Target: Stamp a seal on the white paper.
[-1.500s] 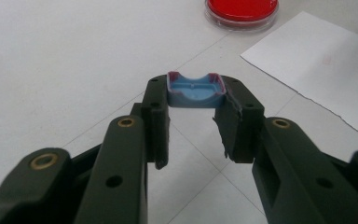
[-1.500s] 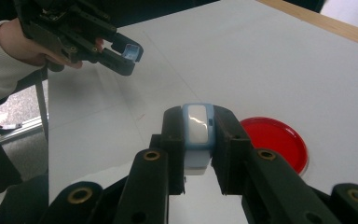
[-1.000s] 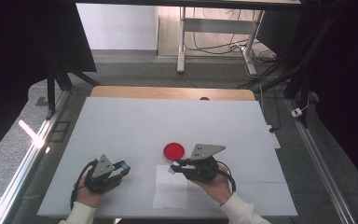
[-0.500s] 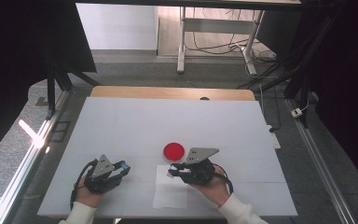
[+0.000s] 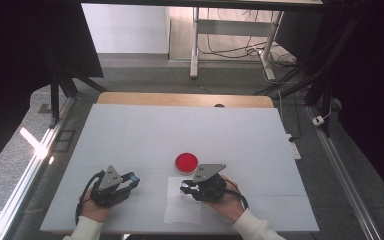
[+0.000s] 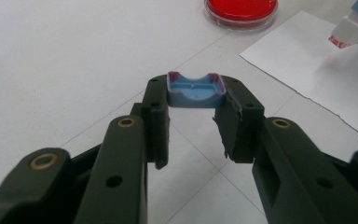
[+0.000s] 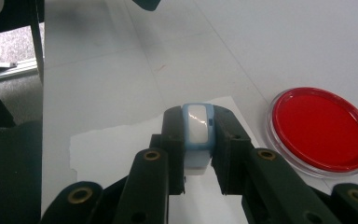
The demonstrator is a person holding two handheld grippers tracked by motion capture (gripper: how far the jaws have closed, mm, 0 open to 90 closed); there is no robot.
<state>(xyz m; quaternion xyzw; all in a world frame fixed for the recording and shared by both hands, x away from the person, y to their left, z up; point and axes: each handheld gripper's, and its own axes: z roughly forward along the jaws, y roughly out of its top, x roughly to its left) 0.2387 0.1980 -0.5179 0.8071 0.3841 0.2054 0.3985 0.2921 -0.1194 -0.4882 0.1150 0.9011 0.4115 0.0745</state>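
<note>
Left gripper (image 6: pixel 193 91) clamps a blue cap (image 6: pixel 196 89) left of the paper sheet (image 5: pixel 182 207); right gripper (image 7: pixel 198 128) grips a blue bottle (image 7: pixel 197 135) over the sheet, beside the red dish (image 7: pixel 324 129).

My left gripper (image 6: pixel 193 123) is clamping a blue cap (image 6: pixel 195 89) at its tips. A red dish (image 6: pixel 240 10) and white paper (image 6: pixel 321 79) are lying on the counter (image 6: pixel 74 60) beyond.
</note>
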